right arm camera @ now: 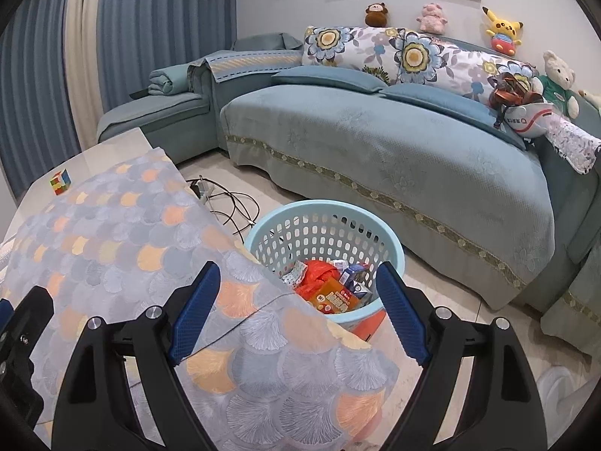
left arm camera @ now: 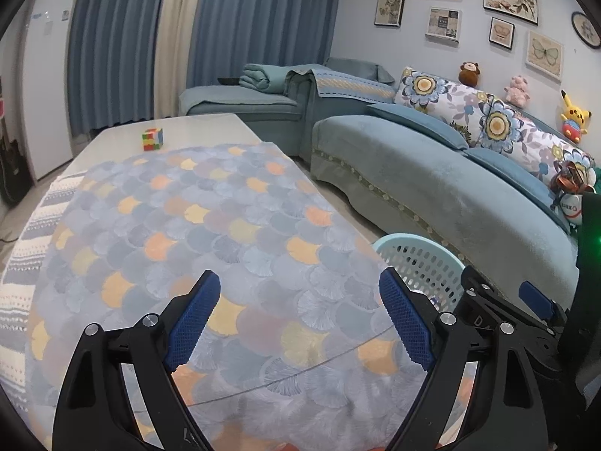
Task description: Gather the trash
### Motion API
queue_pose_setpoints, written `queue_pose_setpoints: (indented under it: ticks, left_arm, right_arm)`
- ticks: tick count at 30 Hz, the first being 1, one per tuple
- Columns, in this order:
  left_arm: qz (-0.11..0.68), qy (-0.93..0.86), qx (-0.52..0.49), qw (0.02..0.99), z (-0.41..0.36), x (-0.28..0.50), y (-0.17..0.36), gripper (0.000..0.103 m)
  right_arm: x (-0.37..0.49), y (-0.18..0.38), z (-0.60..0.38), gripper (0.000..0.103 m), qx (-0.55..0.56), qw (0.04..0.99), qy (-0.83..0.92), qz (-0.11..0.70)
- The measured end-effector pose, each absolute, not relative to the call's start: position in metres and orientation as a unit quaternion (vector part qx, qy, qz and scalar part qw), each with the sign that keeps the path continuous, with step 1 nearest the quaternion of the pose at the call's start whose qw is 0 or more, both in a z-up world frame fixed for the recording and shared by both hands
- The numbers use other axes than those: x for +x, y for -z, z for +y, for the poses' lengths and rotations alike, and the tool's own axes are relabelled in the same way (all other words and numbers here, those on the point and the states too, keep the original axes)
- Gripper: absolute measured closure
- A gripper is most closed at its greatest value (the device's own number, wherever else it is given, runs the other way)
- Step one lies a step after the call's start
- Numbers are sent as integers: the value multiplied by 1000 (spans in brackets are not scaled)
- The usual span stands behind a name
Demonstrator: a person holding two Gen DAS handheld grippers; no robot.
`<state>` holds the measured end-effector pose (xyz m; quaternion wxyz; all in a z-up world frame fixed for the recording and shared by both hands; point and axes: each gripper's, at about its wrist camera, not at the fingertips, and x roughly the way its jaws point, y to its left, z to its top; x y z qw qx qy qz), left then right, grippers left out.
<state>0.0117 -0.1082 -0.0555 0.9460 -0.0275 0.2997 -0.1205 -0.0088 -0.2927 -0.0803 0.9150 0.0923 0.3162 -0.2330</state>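
left gripper (left arm camera: 298, 315) hangs over the cloth (left arm camera: 210, 225) on the desk (left arm camera: 180, 127), jaws spread wide, nothing between them. we see no trash on the cloth in its view; only a puzzle cube (left arm camera: 152, 139) sits far ahead on the bare end of the desk, and that doesn't look like trash.

basket (right arm camera: 326, 221) stands on the floor just off the desk's right edge, below desk level. trash (right arm camera: 330, 285) is already in it: an orange bag, small cartons, wrappers, piled at the bottom.

right gripper (right arm camera: 298, 314) is also wide open and empty. it straddles the desk edge, basket ahead and slightly right of its centre line, so the right hand is the nearer one to the basket; the left only catches the rim at its right side.

our read: the collecting looks nearly done or done. any leftover piece would travel rightward and down off the desk edge into the basket. a tangle of cables (right arm camera: 233, 206) lies on the floor just behind the basket, out of that path.
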Motion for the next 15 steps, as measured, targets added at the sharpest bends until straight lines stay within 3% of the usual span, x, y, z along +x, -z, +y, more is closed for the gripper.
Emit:
queue_pose_setpoints:
  ticks: [15]
  left_arm:
    - [302,107,-23,947,-107,12,56,19]
  right_arm:
    - [-13,75,-290,23,87,920,229,305]
